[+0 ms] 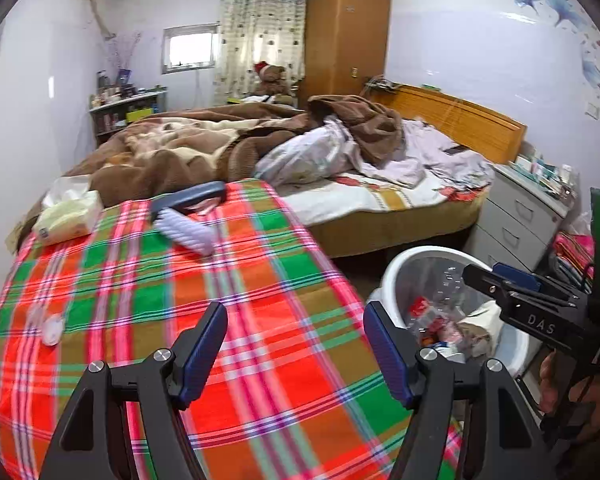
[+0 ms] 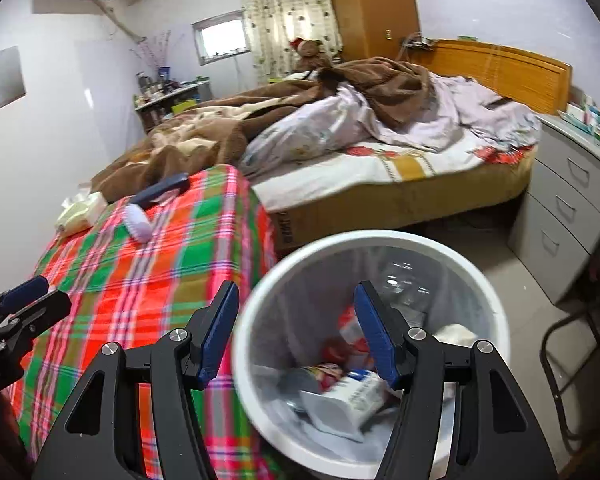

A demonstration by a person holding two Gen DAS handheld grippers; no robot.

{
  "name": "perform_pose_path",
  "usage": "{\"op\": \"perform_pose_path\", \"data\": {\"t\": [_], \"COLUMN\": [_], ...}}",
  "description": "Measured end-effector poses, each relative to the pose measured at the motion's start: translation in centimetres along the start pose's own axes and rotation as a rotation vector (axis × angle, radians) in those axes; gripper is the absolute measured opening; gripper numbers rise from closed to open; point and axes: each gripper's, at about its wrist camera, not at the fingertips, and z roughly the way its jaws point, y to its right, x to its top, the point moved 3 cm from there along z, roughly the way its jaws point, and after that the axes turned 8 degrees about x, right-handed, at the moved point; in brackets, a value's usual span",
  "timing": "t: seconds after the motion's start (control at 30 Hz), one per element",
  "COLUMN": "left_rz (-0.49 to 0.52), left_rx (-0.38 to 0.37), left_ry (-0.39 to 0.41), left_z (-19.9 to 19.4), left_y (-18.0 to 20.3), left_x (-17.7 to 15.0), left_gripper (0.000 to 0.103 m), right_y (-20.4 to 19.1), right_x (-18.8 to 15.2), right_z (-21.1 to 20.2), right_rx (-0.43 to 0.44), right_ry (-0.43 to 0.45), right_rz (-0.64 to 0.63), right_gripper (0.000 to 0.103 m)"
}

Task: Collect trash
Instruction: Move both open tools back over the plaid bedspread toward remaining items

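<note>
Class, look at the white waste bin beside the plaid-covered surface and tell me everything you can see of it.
The waste bin is round, white, plastic-looking, with a thick rolled rim and an open top. It stands upright on the floor, next to the plaid cloth, near the bed. It is partly filled: a white carton, red and white wrappers and crumpled paper lie inside. The right gripper hangs over its rim, jaws apart, holding nothing; I cannot tell whether it touches the bin.

Right gripper body, right of frame: "DAS"
Cardboard under mattress, centre: print, seemingly unreadable
</note>
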Motion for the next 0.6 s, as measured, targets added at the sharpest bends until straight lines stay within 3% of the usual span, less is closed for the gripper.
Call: {"op": "perform_pose_path", "data": {"t": [0.6], "left_rz": [-0.138], "left_rx": [0.174], "left_ry": [-0.004], "left_z": [-1.0], "left_y": [-11.6], "left_x": [-1.5], "left_gripper": [0.070], "right_y": [-10.7], "right_x": [1.4], "right_z": [3.3], "right_rx": [0.208], "right_ry": [-0.012], "right_rz": [-0.198], "right_gripper": [0.062]}}
